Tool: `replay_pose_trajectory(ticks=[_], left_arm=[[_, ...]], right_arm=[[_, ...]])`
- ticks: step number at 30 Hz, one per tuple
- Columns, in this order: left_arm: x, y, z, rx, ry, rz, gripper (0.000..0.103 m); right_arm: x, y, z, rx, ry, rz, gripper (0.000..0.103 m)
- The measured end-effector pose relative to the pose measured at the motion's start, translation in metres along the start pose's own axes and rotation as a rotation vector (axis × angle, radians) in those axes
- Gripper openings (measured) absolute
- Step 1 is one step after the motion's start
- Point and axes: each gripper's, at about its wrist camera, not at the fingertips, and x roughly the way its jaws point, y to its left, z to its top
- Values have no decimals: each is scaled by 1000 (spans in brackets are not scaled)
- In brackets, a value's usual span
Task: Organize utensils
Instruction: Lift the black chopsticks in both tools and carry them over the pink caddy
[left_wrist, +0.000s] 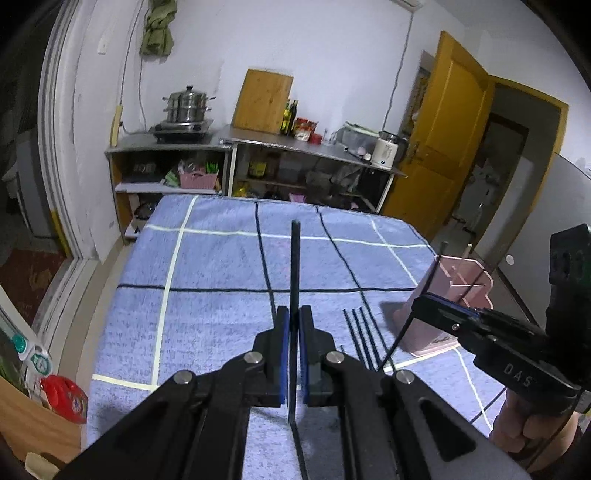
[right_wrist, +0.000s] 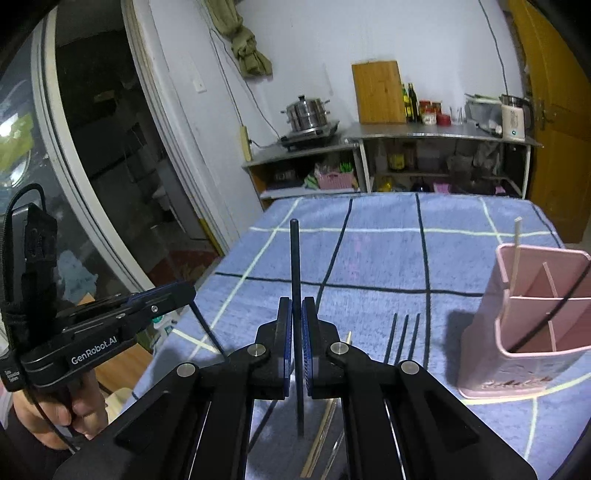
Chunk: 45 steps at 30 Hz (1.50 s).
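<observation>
- Left wrist view: your left gripper (left_wrist: 294, 325) was closed on a dark chopstick (left_wrist: 295, 266), its long axis running straight away from the camera above the blue checked cloth (left_wrist: 221, 266). The thin stick could slide through the pads, I think. The pink holder (left_wrist: 443, 295) stood to the right.
- Right wrist view: your right gripper (right_wrist: 297, 317) was clamped on another dark chopstick (right_wrist: 294, 258), also pointing forward. You could knock over the tall holder (right_wrist: 517, 332); loose chopsticks (right_wrist: 402, 336) lay just beside it.
</observation>
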Motion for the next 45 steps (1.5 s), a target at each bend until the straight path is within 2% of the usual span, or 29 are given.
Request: replay_pose_trajectory(ticks=[13,23,33,45], left_arm=[[-17,-29,11,27,-15,-56,5],[-7,-87,19,81,19,-179,5],[0,-152,52,129,6,-287,5],[23,-193,92,141,-41,-312,5]], right_arm=[[-58,-20,5,13,-93,-28,5],[-115,-59,0,67,-156,-108,5],[-168,-96,17,112,-255,-193,5],[-186,-136,51,156,-352,-255,5]])
